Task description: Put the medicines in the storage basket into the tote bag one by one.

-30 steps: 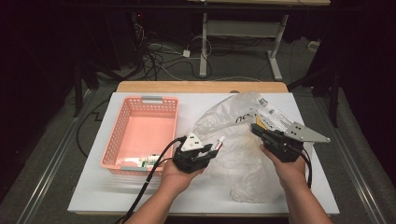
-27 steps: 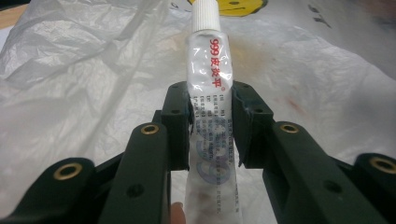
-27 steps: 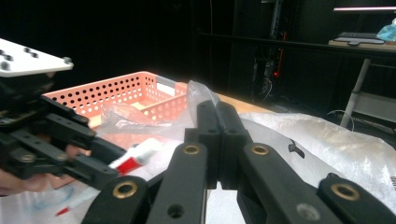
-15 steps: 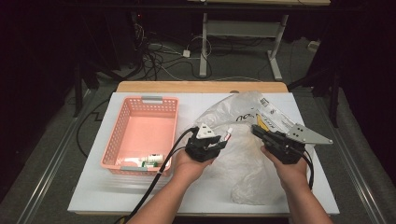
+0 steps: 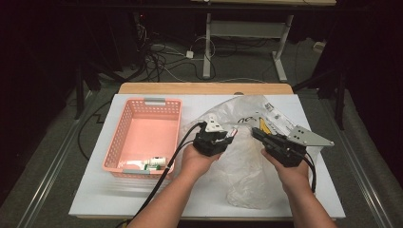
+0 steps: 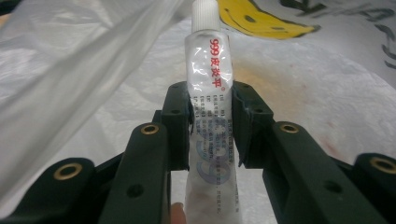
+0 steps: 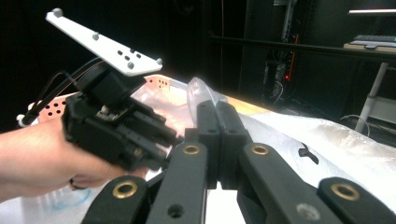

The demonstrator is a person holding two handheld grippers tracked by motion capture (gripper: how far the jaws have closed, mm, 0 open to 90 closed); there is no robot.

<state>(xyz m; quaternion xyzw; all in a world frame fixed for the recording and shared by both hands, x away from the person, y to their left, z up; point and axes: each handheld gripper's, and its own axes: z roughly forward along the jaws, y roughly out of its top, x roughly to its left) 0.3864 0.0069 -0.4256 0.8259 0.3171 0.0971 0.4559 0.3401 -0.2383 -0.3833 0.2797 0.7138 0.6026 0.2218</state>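
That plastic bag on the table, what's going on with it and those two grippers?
A person is emptying a clear plastic bag on a white table. The left gripper is shut on a small white tube with red lettering, held over the bag. The right gripper is shut on a fold of the bag's film, lifting its edge. Beside them stands a pink basket with a small item lying at its near end.
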